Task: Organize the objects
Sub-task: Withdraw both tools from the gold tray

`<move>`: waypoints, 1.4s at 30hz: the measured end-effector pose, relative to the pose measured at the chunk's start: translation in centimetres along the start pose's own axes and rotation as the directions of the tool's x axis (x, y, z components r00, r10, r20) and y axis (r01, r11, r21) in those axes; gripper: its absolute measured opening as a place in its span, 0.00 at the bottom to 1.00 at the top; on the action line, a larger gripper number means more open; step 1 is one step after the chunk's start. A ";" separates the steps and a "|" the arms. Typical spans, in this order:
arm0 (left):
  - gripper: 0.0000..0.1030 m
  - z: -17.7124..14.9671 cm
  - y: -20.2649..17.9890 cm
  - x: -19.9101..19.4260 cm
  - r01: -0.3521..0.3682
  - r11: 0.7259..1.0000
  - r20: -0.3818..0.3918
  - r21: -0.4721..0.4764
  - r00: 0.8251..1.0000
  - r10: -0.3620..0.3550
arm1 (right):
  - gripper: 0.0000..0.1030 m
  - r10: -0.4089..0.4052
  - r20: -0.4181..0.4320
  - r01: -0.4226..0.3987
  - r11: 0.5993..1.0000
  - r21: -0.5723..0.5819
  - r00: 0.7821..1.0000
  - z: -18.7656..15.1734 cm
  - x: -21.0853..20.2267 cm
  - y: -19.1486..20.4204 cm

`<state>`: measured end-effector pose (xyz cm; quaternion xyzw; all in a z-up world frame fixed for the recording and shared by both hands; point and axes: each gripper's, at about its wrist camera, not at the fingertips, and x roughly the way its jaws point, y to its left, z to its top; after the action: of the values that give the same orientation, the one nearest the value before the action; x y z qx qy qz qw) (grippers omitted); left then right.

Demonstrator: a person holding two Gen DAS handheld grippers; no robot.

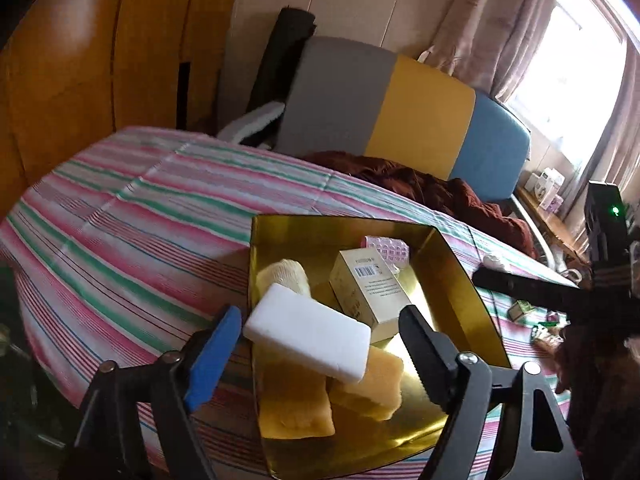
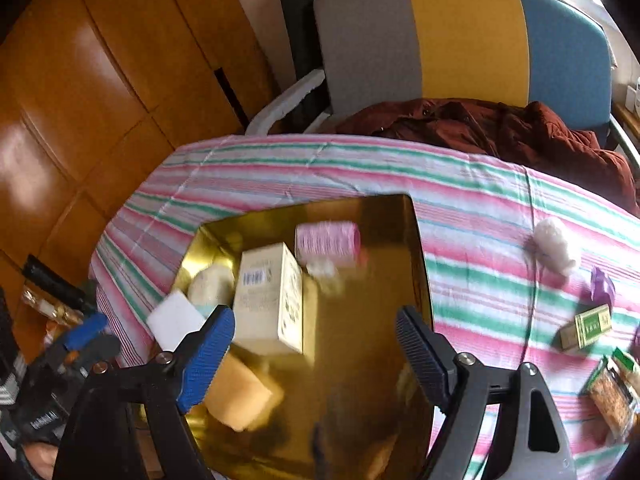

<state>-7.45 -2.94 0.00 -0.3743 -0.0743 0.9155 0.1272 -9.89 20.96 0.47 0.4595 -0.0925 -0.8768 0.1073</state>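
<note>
Resting on the striped tablecloth (image 1: 132, 216), a gold tray (image 1: 460, 280) is seen to hold most of the collected things. A white block (image 1: 308, 332) lies propped across two yellow sponges (image 1: 296, 412) at the tray's near end, with a cream roll (image 1: 284, 276) just behind it. A cream box (image 1: 370, 288) with a barcode stands upright near the tray's middle, and a pink roller (image 1: 386, 250) is set behind it toward the far wall.

The left gripper (image 1: 320, 344) is held over the near end of the tray with its jaws spread wide; nothing is pinched between them (the white block sits in the gap but is not touched by either finger). The right gripper (image 2: 316, 344) is likewise held above the tray, jaws spread and holding nothing.

Outside the tray, on the cloth to the right, a white cotton ball (image 2: 556, 246), a purple wrapper (image 2: 602, 286), a small green box (image 2: 588, 326) and a snack packet (image 2: 612, 392) are left lying, well apart from the tray. A dark red jacket (image 2: 500, 128) is draped on the chair (image 2: 468, 36) beyond the table.
</note>
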 end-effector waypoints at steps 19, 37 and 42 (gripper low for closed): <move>0.96 -1.9 -2.5 -1.8 -0.117 0.986 0.066 0.117 0.992 0.110 | 0.82 -0.201 0.130 0.215 0.971 -0.108 0.971 -5.8 -3.1 2.9; 0.97 -3.5 -5.4 -0.7 -0.036 0.977 -0.009 0.208 0.999 0.039 | 0.82 -0.224 0.115 0.231 0.972 -0.053 0.968 -6.6 -3.9 0.3; 0.97 -3.9 -6.0 -0.4 -0.019 0.975 -0.029 0.223 0.999 0.026 | 0.82 -0.234 0.093 0.237 0.971 -0.018 0.968 -7.1 -3.8 -1.4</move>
<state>-3.37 2.85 -1.10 -0.3730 0.0350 0.9134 0.1590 -2.10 22.86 -0.88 0.4258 -0.0295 -0.9043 0.0046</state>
